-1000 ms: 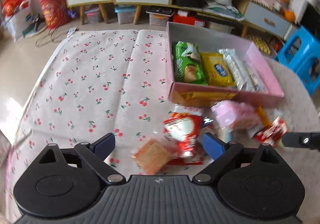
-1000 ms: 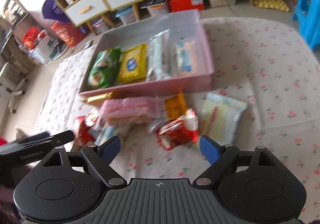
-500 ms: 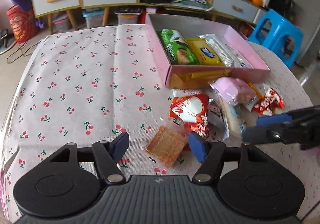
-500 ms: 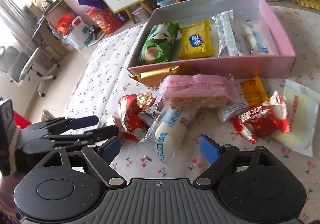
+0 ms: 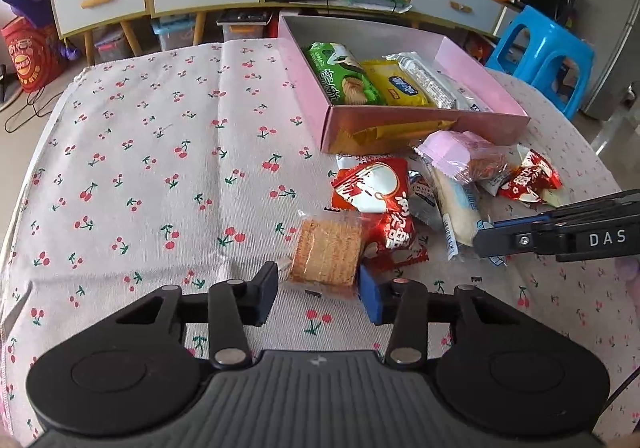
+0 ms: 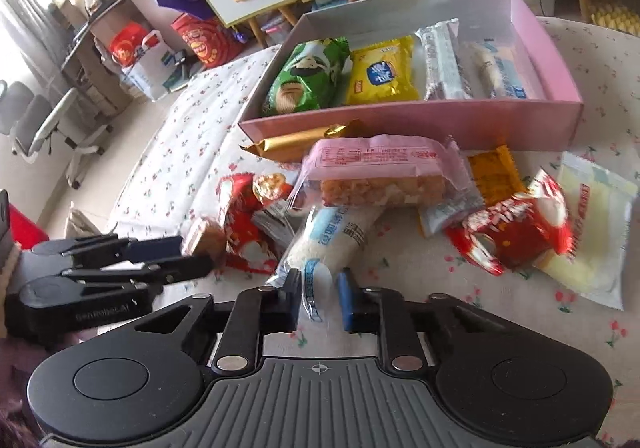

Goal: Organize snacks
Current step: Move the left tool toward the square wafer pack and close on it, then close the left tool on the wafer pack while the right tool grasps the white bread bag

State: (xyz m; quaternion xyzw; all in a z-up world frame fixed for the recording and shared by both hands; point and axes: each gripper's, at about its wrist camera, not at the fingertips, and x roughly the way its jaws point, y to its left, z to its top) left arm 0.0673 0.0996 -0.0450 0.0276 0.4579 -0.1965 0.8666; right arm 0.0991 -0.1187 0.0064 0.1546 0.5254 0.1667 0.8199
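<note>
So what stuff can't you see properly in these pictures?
- Gold wrapper: left view, its left part blends into the pink box wall; right view, the pink packet covers one end.
- Orange packet: right view, half under other packets.
- Red snack: right view, blurred, print unreadable.
- Cracker packet: left view, whether the left gripper touches it is unclear.

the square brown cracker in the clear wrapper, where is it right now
In the left wrist view the square brown cracker in its clear wrapper lies on the cherry-print tablecloth between the left gripper's fingers, against the red snack packet.
</note>
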